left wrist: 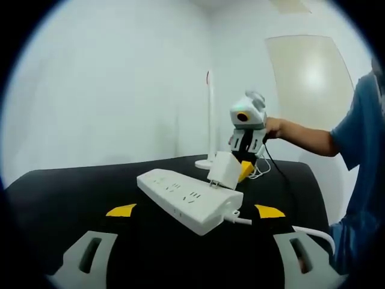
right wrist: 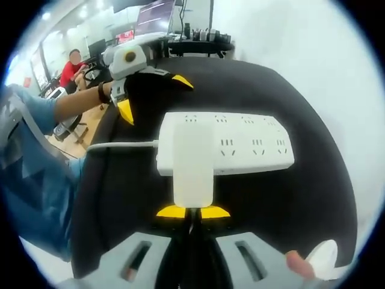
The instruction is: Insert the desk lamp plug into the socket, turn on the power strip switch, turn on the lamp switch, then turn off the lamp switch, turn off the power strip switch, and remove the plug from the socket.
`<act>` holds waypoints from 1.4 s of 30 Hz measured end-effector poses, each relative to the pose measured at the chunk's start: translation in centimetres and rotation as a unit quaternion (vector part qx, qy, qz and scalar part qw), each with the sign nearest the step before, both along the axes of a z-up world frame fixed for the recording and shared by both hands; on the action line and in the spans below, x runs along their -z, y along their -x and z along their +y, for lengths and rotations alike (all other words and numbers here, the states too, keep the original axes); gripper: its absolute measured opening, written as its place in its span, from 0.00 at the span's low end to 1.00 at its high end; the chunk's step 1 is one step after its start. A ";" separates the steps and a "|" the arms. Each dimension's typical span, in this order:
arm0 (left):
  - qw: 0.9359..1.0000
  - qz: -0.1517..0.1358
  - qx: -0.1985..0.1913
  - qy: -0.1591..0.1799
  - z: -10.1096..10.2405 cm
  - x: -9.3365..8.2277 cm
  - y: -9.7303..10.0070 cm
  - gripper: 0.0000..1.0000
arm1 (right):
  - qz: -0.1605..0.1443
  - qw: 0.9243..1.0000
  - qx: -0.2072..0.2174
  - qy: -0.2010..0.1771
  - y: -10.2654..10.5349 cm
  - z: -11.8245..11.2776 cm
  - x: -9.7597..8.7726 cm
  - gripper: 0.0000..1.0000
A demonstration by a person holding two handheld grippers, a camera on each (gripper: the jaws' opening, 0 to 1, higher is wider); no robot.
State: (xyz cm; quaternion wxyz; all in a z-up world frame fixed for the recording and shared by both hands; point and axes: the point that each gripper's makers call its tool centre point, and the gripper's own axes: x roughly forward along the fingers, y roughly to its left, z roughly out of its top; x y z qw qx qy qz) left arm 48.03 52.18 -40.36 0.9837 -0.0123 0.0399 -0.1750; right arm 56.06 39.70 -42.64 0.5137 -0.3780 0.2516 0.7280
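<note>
A white power strip (left wrist: pixel 186 201) (right wrist: pixel 240 141) lies on the black table (left wrist: pixel 72 186). My right gripper (right wrist: pixel 193 212) is shut on the lamp's white plug block (right wrist: pixel 192 165), which stands on the sockets at the strip's cord end; its prongs are hidden. In the left gripper view the same block (left wrist: pixel 224 170) sits slightly tilted on the strip, with the right gripper (left wrist: pixel 240 165) behind it. My left gripper (left wrist: pixel 194 212) (right wrist: pixel 153 96) hangs open beside the strip, holding nothing. The white lamp (left wrist: pixel 210 120) stands at the back of the table.
The strip's white cord (right wrist: pixel 123 144) runs off the table edge towards the person's blue sleeve (right wrist: pixel 36 114). The lamp's thin cable (left wrist: pixel 267 167) trails by its base. A white wall (left wrist: pixel 108 90) lies behind the table. A seated person in red (right wrist: pixel 75 63) and monitors (right wrist: pixel 156 15) are far off.
</note>
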 end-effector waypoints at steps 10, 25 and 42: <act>1.000 0.004 -0.001 -0.002 -0.1 0.1 0.1 0.73 | 0.004 1.000 -0.001 0.003 0.1 -0.2 0.5 0.07; 1.000 0.012 -0.006 -0.007 -0.3 0.3 0.1 0.72 | -0.001 0.998 -0.013 0.061 0.3 -0.1 -0.3 0.07; 1.000 0.007 -0.025 -0.008 0.9 0.2 -0.4 0.75 | 0.006 0.990 -0.051 0.128 1.6 -0.1 -1.5 0.07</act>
